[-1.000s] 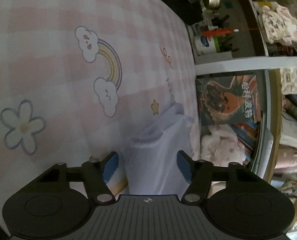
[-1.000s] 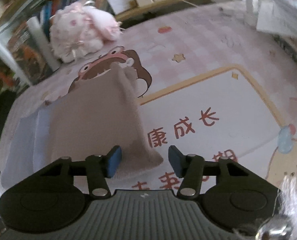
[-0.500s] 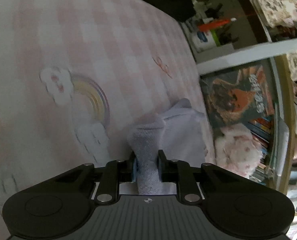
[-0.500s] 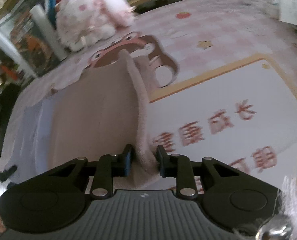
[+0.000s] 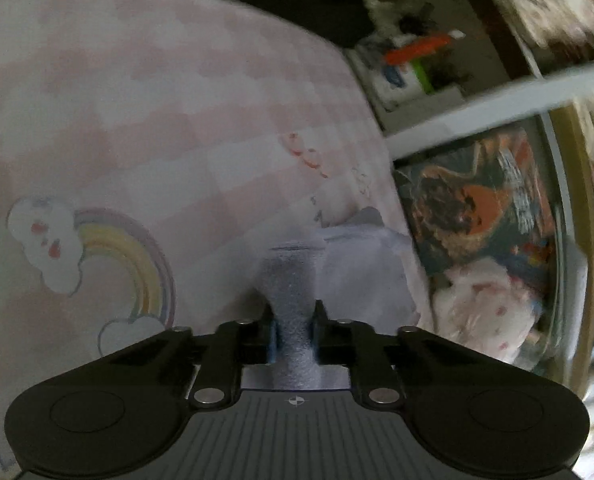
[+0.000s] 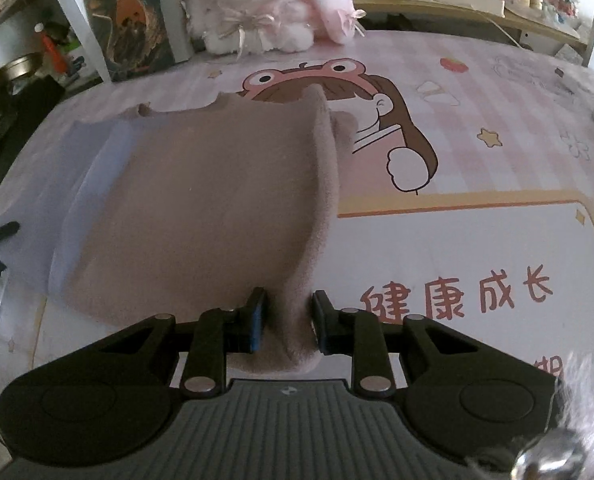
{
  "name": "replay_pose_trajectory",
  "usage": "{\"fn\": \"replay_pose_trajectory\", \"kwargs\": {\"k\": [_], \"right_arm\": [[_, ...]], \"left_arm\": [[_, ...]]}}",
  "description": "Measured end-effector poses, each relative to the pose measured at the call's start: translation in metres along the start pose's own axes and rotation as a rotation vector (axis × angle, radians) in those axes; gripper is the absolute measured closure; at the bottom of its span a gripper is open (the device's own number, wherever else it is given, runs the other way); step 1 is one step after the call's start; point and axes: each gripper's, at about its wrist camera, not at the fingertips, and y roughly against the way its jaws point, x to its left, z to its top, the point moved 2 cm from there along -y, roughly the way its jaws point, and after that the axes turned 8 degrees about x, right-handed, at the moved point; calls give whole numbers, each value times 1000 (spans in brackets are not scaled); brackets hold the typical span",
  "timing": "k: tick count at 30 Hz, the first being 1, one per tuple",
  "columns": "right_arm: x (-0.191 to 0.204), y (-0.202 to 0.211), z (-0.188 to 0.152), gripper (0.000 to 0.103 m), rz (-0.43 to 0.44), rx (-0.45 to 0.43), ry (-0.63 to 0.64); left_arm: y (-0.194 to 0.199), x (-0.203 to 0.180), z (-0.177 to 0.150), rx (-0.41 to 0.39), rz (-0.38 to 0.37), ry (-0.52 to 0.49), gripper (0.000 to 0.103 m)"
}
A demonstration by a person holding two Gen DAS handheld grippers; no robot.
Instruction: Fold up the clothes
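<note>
Pink checked bedsheet (image 6: 497, 128), shelving behind. Left gripper (image 5: 293, 334) has just closed, pinching the bluish cloth (image 5: 293, 280) at lower centre. Right gripper (image 6: 287, 318), open a second ago, now clamps the brown garment (image 6: 201, 208), centre-left. Both edges secured; folding may proceed.

a pink-checked printed cover (image 6: 477, 92) spreads over the surface, with a rainbow and clouds, a frog-hat cartoon and red characters. on it lie a brownish fleece garment (image 6: 201, 216) atop pale blue cloth (image 6: 29, 200), and a white-and-pink plush rabbit (image 6: 273, 4) at the far edge.
</note>
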Motion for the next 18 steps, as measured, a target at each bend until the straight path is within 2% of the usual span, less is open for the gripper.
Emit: {"fn": "replay_pose_trajectory", "kwargs": {"k": [2,4,6,10,15,18], "right_arm": [[-1,0,0,80,7,1,-12],[0,0,0,80,8,1,-15],[1,0,1,80,5,4,-18],[1,1,2,80,3,10,-24],[0,1,3,79,8,17,-30],[2,1,3,79,-1,19,-15]], "left_arm": [[10,-24,-7,-40,-5,-197,94],[20,-50,-19,-84,-27,-439,93],[16,-56,-21,-78,-11,-516,92],[5,-44,-7,-34,-4,-443,91],[-9,-41,-5,25,14,-423,69],[-20,-31,-3,60,19,-331,67]]}}
